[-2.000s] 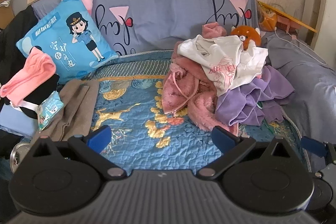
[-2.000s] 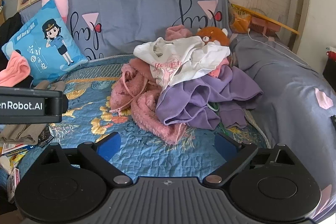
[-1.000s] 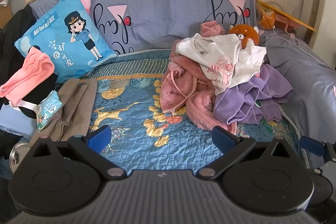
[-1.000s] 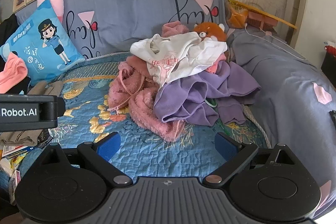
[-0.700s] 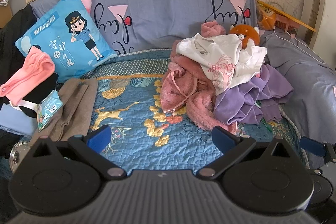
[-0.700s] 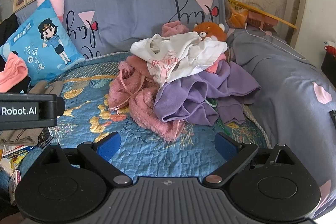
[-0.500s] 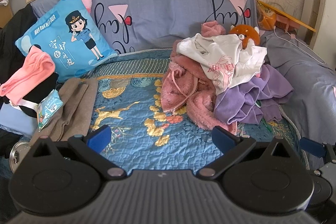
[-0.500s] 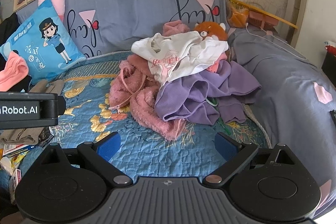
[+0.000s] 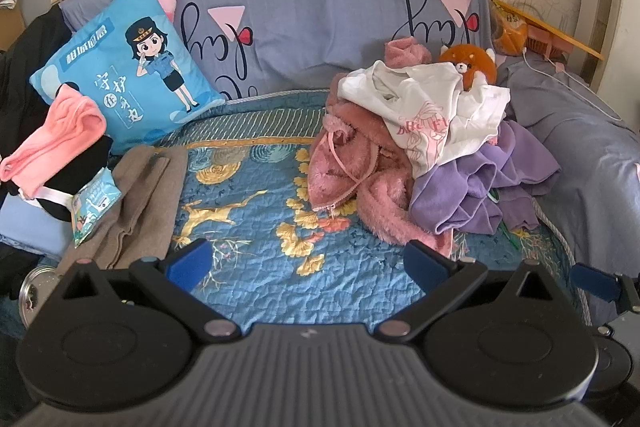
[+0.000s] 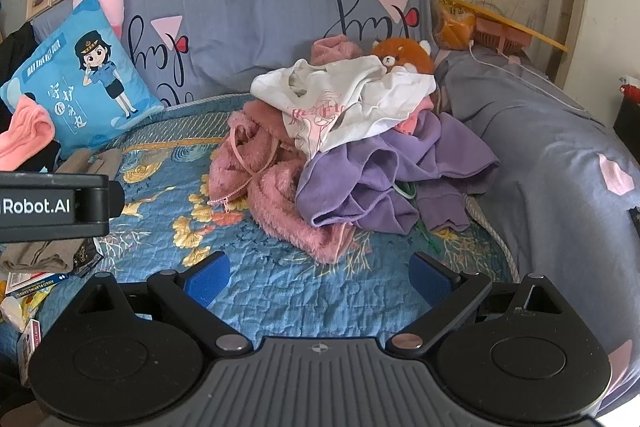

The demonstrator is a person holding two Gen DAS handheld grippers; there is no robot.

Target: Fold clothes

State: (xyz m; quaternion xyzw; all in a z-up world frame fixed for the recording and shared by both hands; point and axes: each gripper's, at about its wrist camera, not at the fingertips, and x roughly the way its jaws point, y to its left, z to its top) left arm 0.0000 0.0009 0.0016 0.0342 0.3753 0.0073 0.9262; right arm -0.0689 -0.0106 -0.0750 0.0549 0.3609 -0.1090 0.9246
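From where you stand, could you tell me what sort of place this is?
Probably a lived-in home sitting room: a covered sofa with a cartoon cushion, a plush toy and a heap of unfolded clothes.

clothes pile point(image 9: 432, 155) on quilt point(image 9: 256, 227) right; cushion point(image 9: 128, 67) behind left; plush toy point(image 9: 468, 65) behind pile

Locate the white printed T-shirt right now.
In both wrist views the white T-shirt tops the clothes pile right of centre, over the pink fleece and purple garment, before the orange plush.
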